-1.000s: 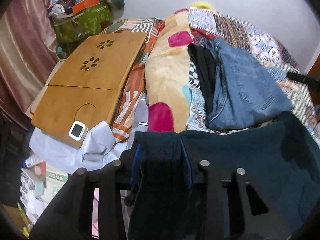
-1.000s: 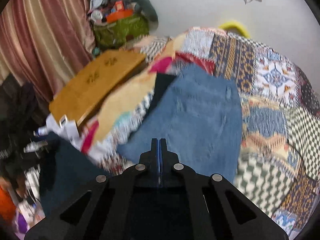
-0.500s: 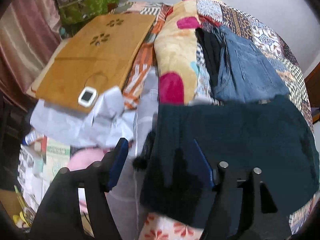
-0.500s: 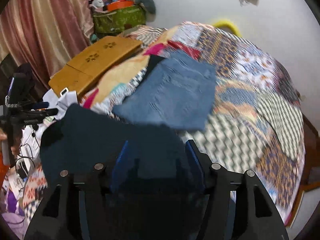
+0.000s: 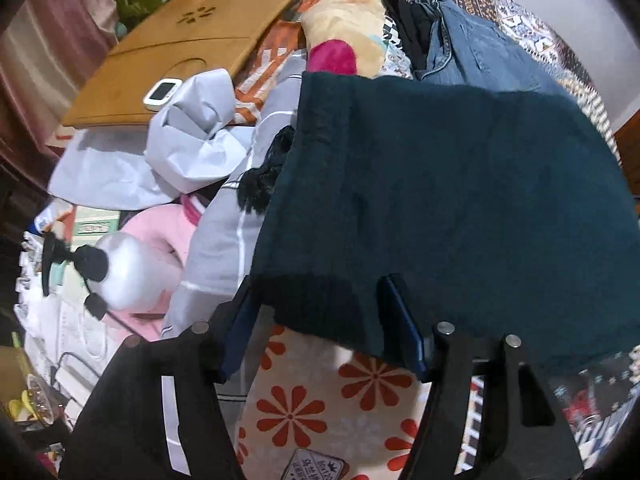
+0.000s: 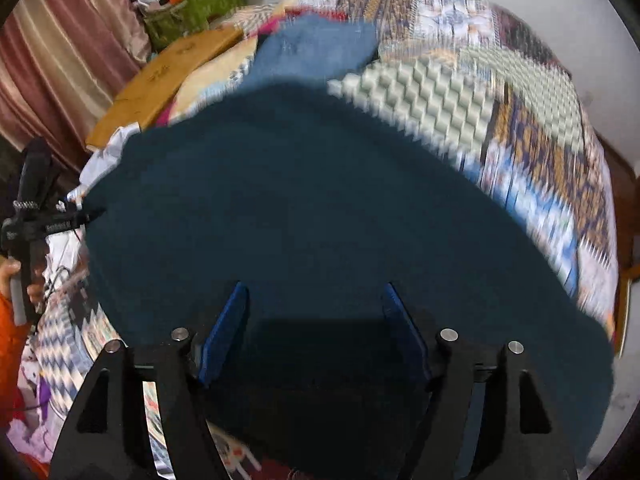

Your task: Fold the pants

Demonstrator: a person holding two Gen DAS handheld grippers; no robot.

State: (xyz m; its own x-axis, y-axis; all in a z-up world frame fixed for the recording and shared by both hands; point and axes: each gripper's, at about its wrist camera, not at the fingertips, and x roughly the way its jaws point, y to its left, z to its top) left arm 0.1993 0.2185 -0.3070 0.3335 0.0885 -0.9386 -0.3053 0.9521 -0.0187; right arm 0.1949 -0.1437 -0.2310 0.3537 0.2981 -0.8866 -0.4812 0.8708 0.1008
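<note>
The dark teal pants (image 5: 440,184) lie folded flat on the bed, filling the middle of the right wrist view (image 6: 312,208). A black drawstring tassel (image 5: 260,176) hangs at their left edge. My left gripper (image 5: 316,320) is open, its blue pads on either side of the near hem, holding nothing. My right gripper (image 6: 316,320) is open just above the pants' near edge, empty. The left gripper also shows at the left edge of the right wrist view (image 6: 32,216).
Folded blue jeans (image 5: 480,52) and a black garment (image 5: 412,28) lie beyond the pants on the patchwork quilt (image 6: 500,92). A wooden lap desk (image 5: 180,52), a grey cloth (image 5: 192,140) and a floral pillow (image 5: 340,20) sit to the left. Clutter lies off the bed's left side.
Both grippers were shut on the teal pants a second ago; they opened, let the pants drop onto the bed and have drawn back toward the near edge.
</note>
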